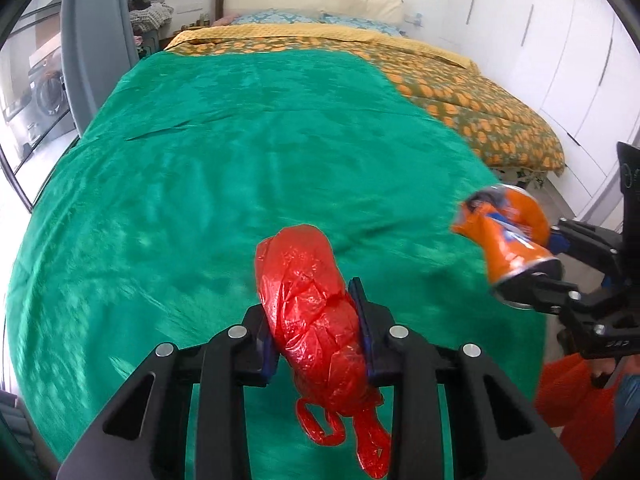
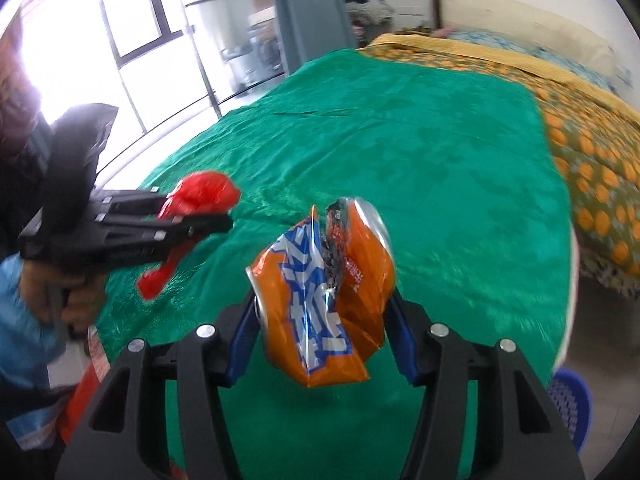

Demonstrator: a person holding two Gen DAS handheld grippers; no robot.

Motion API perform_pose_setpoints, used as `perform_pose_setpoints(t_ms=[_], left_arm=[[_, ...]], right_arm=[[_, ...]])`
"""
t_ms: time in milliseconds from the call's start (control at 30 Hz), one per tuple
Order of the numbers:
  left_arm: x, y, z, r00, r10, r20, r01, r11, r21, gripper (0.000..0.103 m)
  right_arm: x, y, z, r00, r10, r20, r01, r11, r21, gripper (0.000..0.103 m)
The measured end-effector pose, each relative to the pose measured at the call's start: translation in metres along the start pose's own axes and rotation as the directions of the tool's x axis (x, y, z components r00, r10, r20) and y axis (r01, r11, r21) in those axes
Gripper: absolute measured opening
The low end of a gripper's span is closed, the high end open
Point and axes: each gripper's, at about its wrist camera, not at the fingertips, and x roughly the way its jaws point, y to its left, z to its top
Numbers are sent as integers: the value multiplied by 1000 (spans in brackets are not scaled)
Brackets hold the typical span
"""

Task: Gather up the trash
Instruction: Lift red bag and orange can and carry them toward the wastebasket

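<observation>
A crumpled red plastic bag [image 1: 308, 280] is pinched between the blue pads of my left gripper [image 1: 312, 312], which is shut on it just above the green blanket [image 1: 240, 160]. The bag's handles dangle below the fingers. To the right, my right gripper [image 1: 540, 268] is shut on a crushed orange soda can [image 1: 508, 236]. In the right wrist view the same can [image 2: 320, 292] sits squeezed between the pads of the right gripper [image 2: 324, 312], over the green blanket [image 2: 400, 140]. At the left there, the left gripper [image 2: 216, 216] carries the red bag [image 2: 200, 192].
The green blanket covers a bed with an orange-patterned quilt [image 1: 472, 100] and pillows [image 1: 312, 0] at the far end. White wardrobes [image 1: 560, 52] line the right. A blue basket [image 2: 568, 404] stands on the floor, and an orange bag [image 1: 568, 392] hangs low right. A person's hand [image 2: 80, 300] grips the left tool.
</observation>
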Motion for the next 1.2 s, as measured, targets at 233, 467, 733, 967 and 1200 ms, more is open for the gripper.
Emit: perform_pose_setpoints(t_ms=[233, 467, 733, 967, 1200], left_arm=[[-4, -55, -9, 999, 40, 7, -41, 996, 82, 30], [-6, -85, -6, 997, 70, 24, -73, 987, 140, 30], [-5, -105, 0, 997, 73, 33, -78, 981, 179, 30], [-1, -116, 1, 1000, 8, 8, -9, 985, 172, 29], [2, -152, 2, 988, -147, -48, 154, 972, 176, 29]], right_arm=[[-24, -14, -20, 999, -41, 21, 40, 997, 67, 56], [-43, -21, -33, 998, -56, 42, 52, 994, 94, 56], [-51, -29, -45, 997, -54, 52, 47, 992, 120, 56], [-68, -45, -55, 995, -67, 74, 54, 985, 164, 56], [-110, -101, -87, 977, -195, 82, 165, 946, 278, 56]])
